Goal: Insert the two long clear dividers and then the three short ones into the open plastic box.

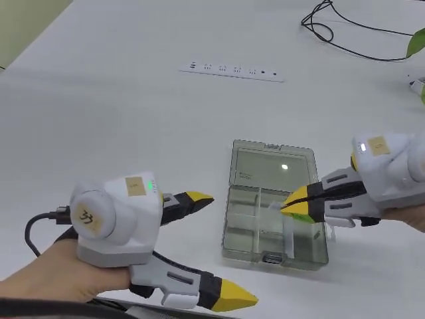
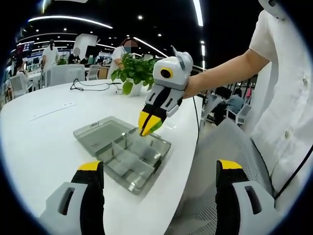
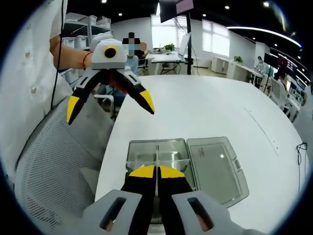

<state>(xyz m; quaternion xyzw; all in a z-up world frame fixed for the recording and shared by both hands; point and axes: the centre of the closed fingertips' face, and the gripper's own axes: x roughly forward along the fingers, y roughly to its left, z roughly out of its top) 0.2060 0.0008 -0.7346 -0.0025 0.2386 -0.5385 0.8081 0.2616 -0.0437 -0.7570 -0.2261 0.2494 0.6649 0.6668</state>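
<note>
The open clear plastic box (image 1: pixel 234 219) lies on the white table with its lid (image 1: pixel 272 166) folded flat at the far side. My right gripper (image 1: pixel 292 203) hovers over the box's right part, shut on a thin clear divider (image 1: pixel 290 234) that hangs down into the base. In the right gripper view the divider (image 3: pixel 157 155) runs edge-on from my shut jaws toward the box (image 3: pixel 142 149). A clear divider (image 2: pixel 119 145) stands inside the box (image 2: pixel 93 131). My left gripper (image 1: pixel 219 247) is wide open left of the box and holds nothing.
A white power strip (image 1: pixel 232 70) lies farther back on the table, and a black cable (image 1: pixel 345 33) coils at the far right beside a green leaf (image 1: pixel 417 43). The table's near edge and a mesh chair (image 3: pixel 54 161) are close behind the box.
</note>
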